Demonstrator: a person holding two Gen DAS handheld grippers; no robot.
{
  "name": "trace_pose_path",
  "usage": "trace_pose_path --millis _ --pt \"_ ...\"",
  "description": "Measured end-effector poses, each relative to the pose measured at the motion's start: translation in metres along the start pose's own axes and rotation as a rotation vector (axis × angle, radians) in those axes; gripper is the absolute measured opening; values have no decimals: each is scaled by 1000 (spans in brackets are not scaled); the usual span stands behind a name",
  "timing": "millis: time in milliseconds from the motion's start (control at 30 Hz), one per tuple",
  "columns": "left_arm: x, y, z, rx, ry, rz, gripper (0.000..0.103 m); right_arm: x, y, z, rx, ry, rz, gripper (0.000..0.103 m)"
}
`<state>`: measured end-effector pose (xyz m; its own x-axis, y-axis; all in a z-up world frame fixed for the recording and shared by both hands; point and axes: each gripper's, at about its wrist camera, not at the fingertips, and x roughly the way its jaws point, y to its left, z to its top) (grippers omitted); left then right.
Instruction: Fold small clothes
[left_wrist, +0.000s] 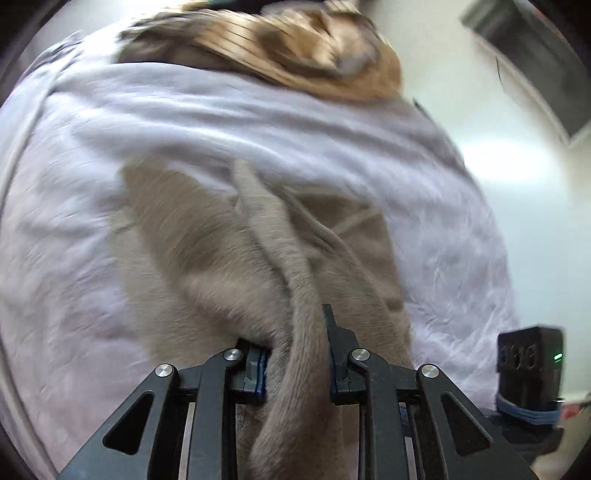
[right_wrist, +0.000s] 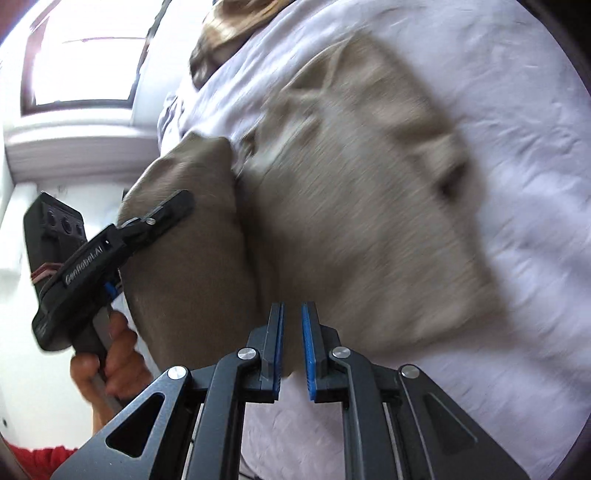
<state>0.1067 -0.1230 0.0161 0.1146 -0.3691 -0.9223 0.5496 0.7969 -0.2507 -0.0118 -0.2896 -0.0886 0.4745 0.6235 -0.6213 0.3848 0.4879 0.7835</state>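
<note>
A taupe fleece garment (left_wrist: 221, 258) lies on a pale lilac sheet (left_wrist: 74, 184). My left gripper (left_wrist: 295, 343) is shut on a bunched fold of the garment, which hangs between its jaws. In the right wrist view the garment (right_wrist: 351, 221) spreads over the sheet (right_wrist: 517, 110), and the left gripper (right_wrist: 159, 218) lifts its left edge. My right gripper (right_wrist: 292, 332) hovers over the garment's near edge, with a narrow gap between its blue pads (right_wrist: 306, 339) and nothing held.
A tan striped cloth (left_wrist: 295, 48) lies bunched at the far end of the sheet. The right gripper's body (left_wrist: 528, 369) shows at the right edge. A bright window (right_wrist: 81, 55) and white wall are at the left. A hand (right_wrist: 110, 362) grips the left tool's handle.
</note>
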Motion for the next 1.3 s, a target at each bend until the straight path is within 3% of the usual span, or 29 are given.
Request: trace_pose_path --millis 133,167,200,233,300,400,533,567,600,667,767,967,1033,1067,1100,1167,1233,1300 --pt "51 -43 -1 111 72 103 25 -2 -35 12 69 -10 -2 13" --pt "56 -50 -2 131 78 129 27 2 -43 15 87 -1 -5 13" --pt "58 -60 -3 163 74 160 36 5 -48 16 97 6 -4 13" --pt "56 -65 -3 178 68 160 50 8 -54 17 108 13 3 13" --pt "42 -76 -5 205 29 110 63 12 -57 21 114 18 21 13" --pt "10 -84 -8 228 -30 38 65 13 -57 25 125 7 65 13" --pt "-25 -56 -13 115 -96 -17 65 10 -74 35 247 -34 231 15" --pt "-32 -43 -17 68 -110 -17 65 8 -79 37 272 -43 262 23" --pt "-38 -25 -19 8 -125 -8 65 8 -83 41 304 -54 313 40" --pt "-41 8 -25 -83 -135 35 65 9 -90 46 344 -57 413 59" --pt "-32 58 -36 -224 -83 130 65 13 -91 57 374 -47 504 59" --pt "-11 98 -57 -340 -52 178 65 24 -40 100 144 77 301 61" --pt "-5 100 -58 -349 -53 189 65 33 -15 111 23 130 199 54" --pt "-5 100 -57 -350 -54 189 65 42 2 118 -60 153 118 38" --pt "-5 99 -56 -347 -55 192 65 51 18 125 -132 165 32 15" --pt "-9 93 -54 -319 -58 202 65 56 45 126 -263 151 -90 14" --pt "-16 85 -53 -279 -85 198 65 43 73 125 -357 90 -64 14" --pt "-17 76 -48 -245 -89 199 65 20 77 119 -359 23 -22 14"
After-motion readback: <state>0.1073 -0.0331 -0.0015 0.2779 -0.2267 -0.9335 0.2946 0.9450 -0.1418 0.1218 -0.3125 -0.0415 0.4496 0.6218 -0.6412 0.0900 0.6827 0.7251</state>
